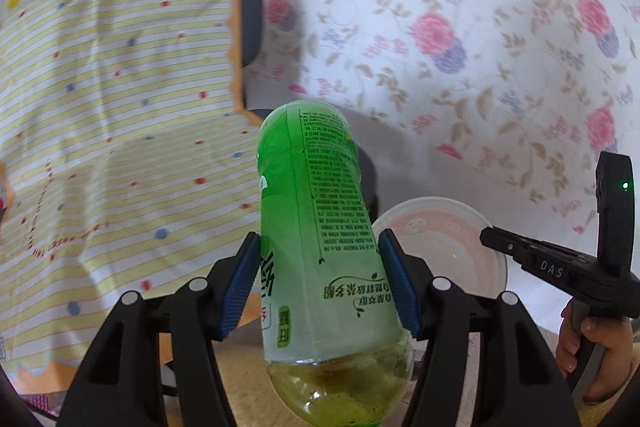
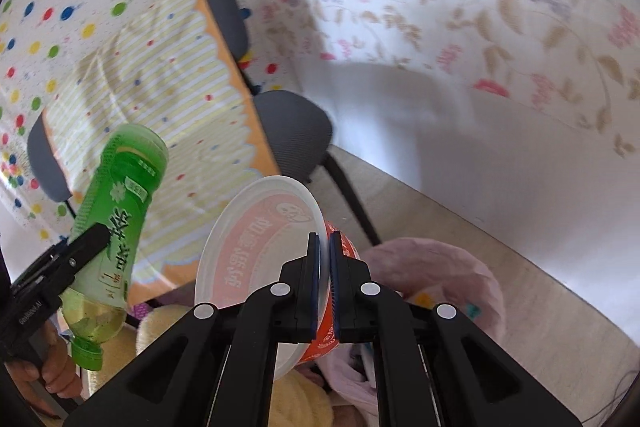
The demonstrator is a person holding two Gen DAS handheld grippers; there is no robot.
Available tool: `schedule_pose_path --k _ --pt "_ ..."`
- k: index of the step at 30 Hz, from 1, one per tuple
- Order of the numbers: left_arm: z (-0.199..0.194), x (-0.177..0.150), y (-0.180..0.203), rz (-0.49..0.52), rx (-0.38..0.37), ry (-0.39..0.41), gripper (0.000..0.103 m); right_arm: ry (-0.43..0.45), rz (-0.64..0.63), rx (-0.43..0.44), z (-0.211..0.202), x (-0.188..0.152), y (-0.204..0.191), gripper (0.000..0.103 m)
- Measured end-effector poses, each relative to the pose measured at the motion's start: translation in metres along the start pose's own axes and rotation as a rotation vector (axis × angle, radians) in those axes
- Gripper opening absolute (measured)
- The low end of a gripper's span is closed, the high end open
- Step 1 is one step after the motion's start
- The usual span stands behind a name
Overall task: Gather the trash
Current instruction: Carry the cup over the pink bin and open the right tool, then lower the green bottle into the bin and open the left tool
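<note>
Left tool (image 1: 320,283) clamps the bottle (image 1: 320,227), cap toward the wrist; right tool (image 2: 324,287) pinches the cup (image 2: 256,251) rim, pink bag (image 2: 440,275) directly below, nearer right.

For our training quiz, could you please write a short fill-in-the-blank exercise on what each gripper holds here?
1. The left gripper is shut on a ____ tea bottle.
2. The bottle's cap points ____.
3. The right gripper pinches the rim of a noodle ____.

Missing words: green; down; cup
</note>
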State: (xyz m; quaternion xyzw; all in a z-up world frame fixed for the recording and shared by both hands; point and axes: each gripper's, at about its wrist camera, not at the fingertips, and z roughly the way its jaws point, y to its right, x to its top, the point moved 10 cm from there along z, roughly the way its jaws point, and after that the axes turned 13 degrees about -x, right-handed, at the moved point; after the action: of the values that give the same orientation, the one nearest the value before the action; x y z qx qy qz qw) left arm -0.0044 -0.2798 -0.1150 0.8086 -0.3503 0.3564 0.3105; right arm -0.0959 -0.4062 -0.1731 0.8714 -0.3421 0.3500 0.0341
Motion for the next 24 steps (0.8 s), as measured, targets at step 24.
schedule_pose_path --k 24 --pt "0.079 -0.050 0.075 0.158 -0.104 -0.200 0.059 -0.023 0.093 -0.055 0.018 -0.017 0.065 0.030"
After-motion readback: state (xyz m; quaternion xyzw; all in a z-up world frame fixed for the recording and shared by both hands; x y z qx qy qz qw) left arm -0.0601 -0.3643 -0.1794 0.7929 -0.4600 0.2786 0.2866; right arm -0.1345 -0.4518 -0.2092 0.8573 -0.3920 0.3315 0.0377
